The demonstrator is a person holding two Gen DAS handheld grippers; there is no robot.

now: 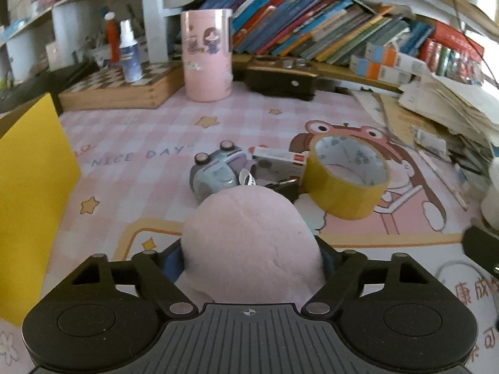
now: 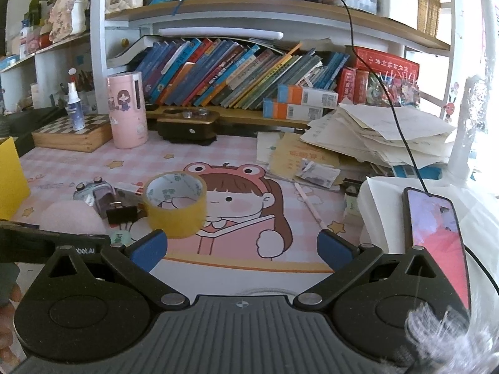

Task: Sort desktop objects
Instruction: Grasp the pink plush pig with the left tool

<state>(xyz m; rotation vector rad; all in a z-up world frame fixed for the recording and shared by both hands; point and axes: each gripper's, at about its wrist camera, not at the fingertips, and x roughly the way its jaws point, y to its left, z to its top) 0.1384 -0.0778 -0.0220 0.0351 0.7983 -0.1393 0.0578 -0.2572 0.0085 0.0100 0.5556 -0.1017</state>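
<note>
Left gripper [image 1: 251,258]: jaws around the pink plush [image 1: 249,237], sides against it; whether it is pinched I cannot tell.
Right gripper [image 2: 241,247]: spread, nothing between.
Pink plush: mid desk mat [image 1: 131,131].
Tape roll [image 2: 176,207]: beside the plush, by the binder clip [image 2: 121,215].

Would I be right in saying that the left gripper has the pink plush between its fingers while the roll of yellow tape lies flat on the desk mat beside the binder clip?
Nearly. The yellow tape roll is not lying flat: it stands on its edge, its hole facing the camera, as the right wrist view shows. The rest holds: the pink plush sits between the left gripper's fingers, and the binder clip is beside the tape on the desk mat.
</note>
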